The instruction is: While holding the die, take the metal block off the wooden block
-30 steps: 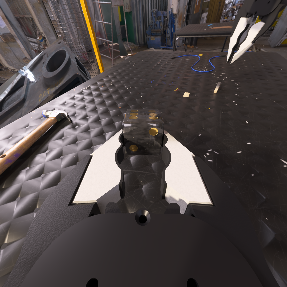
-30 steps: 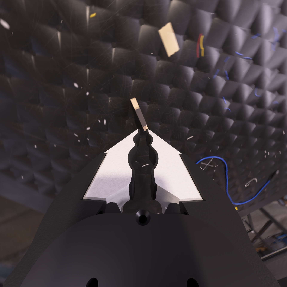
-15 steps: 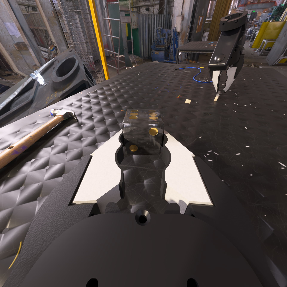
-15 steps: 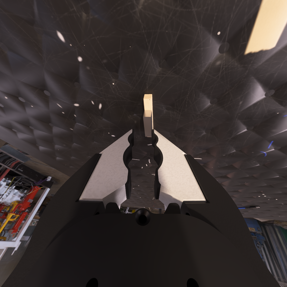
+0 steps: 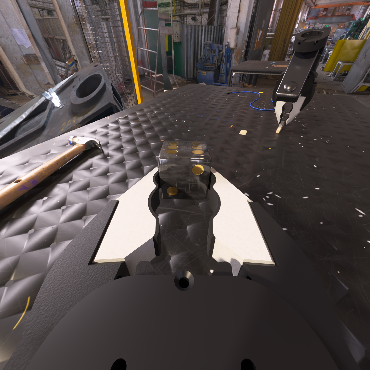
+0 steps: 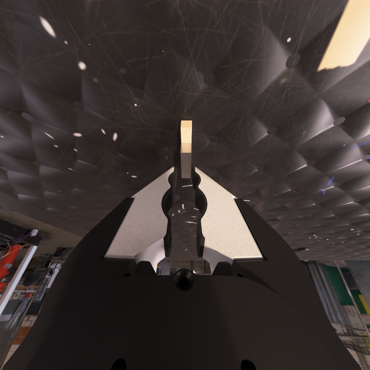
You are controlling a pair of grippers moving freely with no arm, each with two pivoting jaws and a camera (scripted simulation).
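My left gripper (image 5: 184,173) is shut on a dark see-through die (image 5: 184,170) with gold pips, held between its fingertips just above the dark patterned table (image 5: 300,200). In the right wrist view, a small grey metal block (image 6: 185,164) lies on the near end of a pale wooden block (image 6: 186,132). My right gripper (image 6: 184,170) points down at them. Its jaws straddle the metal block with a slim gap on each side. In the left wrist view, the right gripper (image 5: 283,120) stands at the far right over the wooden block (image 5: 278,130).
A wooden-handled hammer (image 5: 50,170) lies on the table at the left. A flat tan piece (image 5: 243,132) lies left of the blocks and also shows in the right wrist view (image 6: 344,40). A blue cable (image 5: 258,100) lies at the back. A big dark casting (image 5: 70,104) stands beyond the left edge.
My right gripper came down to the blocks, opened, then narrowed its jaws around the metal block. My left gripper kept hold of the die throughout.
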